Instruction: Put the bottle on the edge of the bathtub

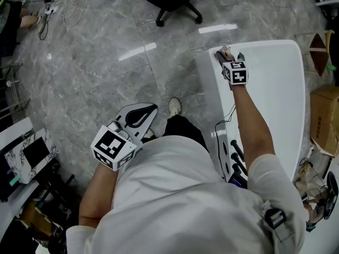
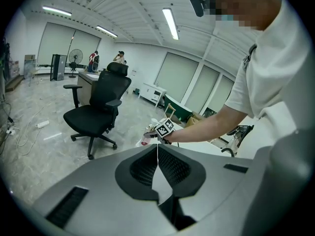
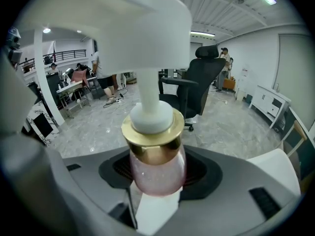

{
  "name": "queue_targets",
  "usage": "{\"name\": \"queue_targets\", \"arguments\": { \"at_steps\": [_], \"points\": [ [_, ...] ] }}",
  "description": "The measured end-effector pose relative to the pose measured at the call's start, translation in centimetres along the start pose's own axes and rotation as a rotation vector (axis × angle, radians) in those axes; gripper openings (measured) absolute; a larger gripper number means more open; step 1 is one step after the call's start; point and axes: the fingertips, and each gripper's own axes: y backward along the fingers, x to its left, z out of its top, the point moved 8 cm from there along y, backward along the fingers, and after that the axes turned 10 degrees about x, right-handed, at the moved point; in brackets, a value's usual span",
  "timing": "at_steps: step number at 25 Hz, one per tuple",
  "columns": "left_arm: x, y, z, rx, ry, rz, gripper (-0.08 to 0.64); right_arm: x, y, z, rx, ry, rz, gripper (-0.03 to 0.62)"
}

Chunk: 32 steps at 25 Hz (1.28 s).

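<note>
Left gripper (image 1: 139,115): jaws closed together, nothing held, well clear of the work, over the floor (image 1: 106,62). Right gripper (image 1: 228,53): jaws spread wide, pads against both sides of the bottle (image 3: 157,168), which stands upright at the corner rim of the bathtub (image 1: 275,83). Assessment: the body looks smooth, rigid and probably slippery, and the tall pump (image 3: 147,14) makes it top-heavy. Best hold is the round body below the gold collar (image 3: 153,136), as now.

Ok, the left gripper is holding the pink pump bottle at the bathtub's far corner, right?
No, the right gripper holds the pink pump bottle at the far corner of the bathtub; the right gripper view shows it between the jaws. The left gripper is shut, empty.
</note>
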Motion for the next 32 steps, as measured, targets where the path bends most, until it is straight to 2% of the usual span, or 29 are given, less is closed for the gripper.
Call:
{"name": "queue_targets", "arguments": {
  "at_steps": [5, 9, 16, 24, 32],
  "points": [
    [-0.4, -0.1, -0.2, 0.004, -0.003, -0.008, 0.018, -0.1, -0.1, 0.0, 0.001, -0.005, 0.008, 0.249],
    [-0.5, 0.2, -0.5, 0.004, -0.008, -0.009, 0.018, -0.1, -0.2, -0.3, 0.016, -0.018, -0.003, 0.298],
    [-0.8, 1.0, -1.0, -0.001, -0.015, -0.013, 0.018, 0.0, 0.7, -1.3, 0.030, -0.052, -0.034, 0.328],
    [-1.6, 2.2, -1.7, -0.017, -0.042, -0.031, 0.018, 0.5, 3.1, -3.1, 0.037, -0.104, -0.063, 0.331],
    [-2.7, 4.0, -3.6, -0.038, -0.076, -0.052, 0.018, 3.5, 6.1, -5.4, 0.038, -0.114, -0.077, 0.313]
  ]
}}
